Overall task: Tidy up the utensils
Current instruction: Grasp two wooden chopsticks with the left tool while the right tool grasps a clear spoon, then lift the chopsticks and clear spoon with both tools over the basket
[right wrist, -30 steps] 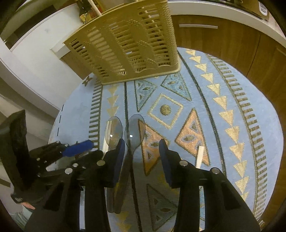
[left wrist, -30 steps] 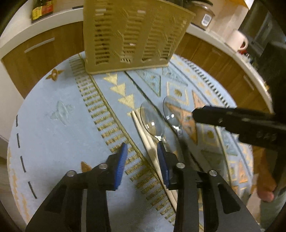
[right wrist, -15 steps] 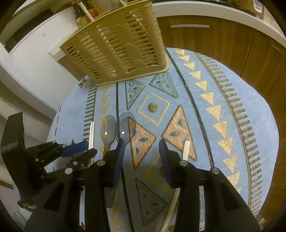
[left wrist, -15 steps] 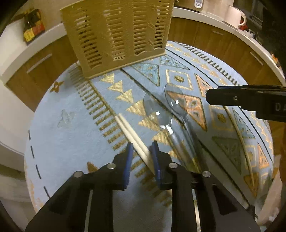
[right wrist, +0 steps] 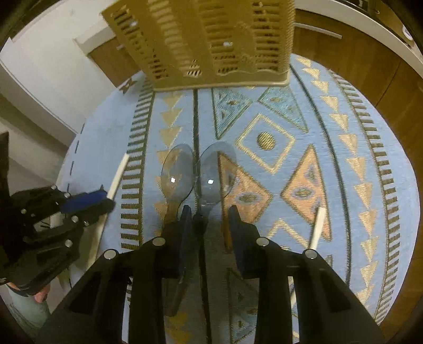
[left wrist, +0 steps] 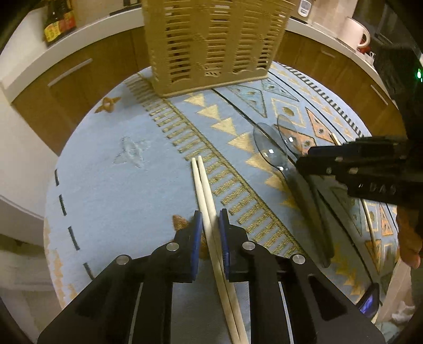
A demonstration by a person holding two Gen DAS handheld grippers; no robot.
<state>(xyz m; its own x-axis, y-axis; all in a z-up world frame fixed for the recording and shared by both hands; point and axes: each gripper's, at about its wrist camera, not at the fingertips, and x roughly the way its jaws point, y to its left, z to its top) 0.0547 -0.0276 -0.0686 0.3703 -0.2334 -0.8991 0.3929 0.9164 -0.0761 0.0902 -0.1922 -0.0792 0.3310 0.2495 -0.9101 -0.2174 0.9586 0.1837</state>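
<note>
A pair of pale chopsticks (left wrist: 205, 190) lies on the blue patterned tablecloth (left wrist: 111, 169). My left gripper (left wrist: 210, 223) is nearly closed around them, pads on either side of the sticks. Two clear plastic spoons (right wrist: 177, 174) (right wrist: 215, 173) lie side by side, bowls toward the tan slotted utensil basket (right wrist: 211, 39). My right gripper (right wrist: 207, 221) is open, its jaws straddling the right spoon's handle. The spoons (left wrist: 272, 148) and the basket (left wrist: 211, 42) also show in the left wrist view.
Another white chopstick (right wrist: 318, 227) lies right of my right gripper. The round table is ringed by wooden cabinets (left wrist: 79, 68) and a white counter with bottles (left wrist: 56, 23) and a mug (left wrist: 353, 33).
My left gripper has moved over the chopsticks and narrowed its jaws around them. My right gripper has moved forward over the right spoon's handle, closer to the basket.
</note>
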